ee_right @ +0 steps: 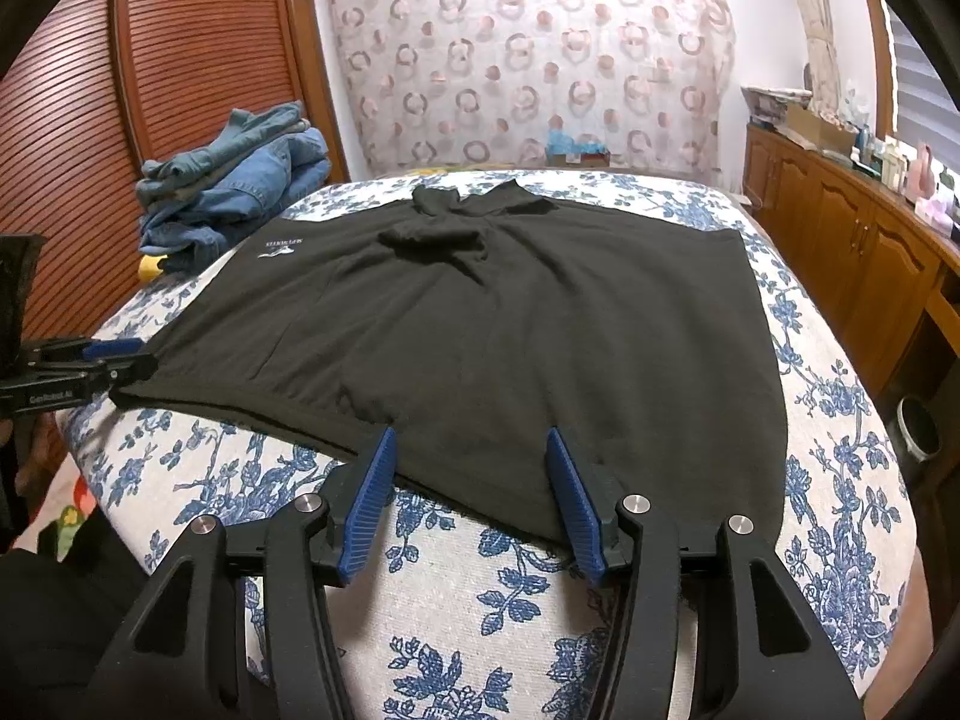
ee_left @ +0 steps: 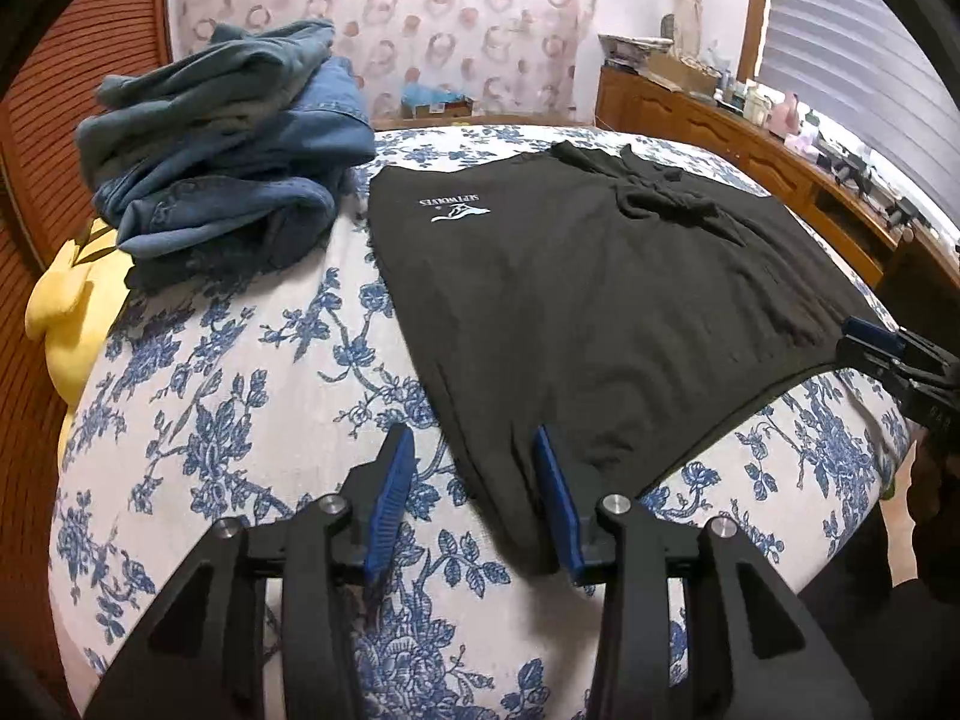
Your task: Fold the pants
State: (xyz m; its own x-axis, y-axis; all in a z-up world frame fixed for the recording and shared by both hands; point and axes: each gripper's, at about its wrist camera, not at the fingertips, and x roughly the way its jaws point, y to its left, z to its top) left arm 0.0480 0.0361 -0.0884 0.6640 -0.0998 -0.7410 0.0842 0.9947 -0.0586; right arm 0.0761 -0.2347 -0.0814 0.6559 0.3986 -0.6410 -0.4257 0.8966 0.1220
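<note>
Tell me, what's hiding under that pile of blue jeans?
A yellow plush pokes out beneath the pile of blue jeans, on the flowered bedspread. Most of it stays covered.

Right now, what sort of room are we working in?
Most likely a home bedroom: the black pants lie spread on a bed with a blue-floral white cover, beside a louvred wooden wardrobe door and a long wooden cabinet run.
</note>
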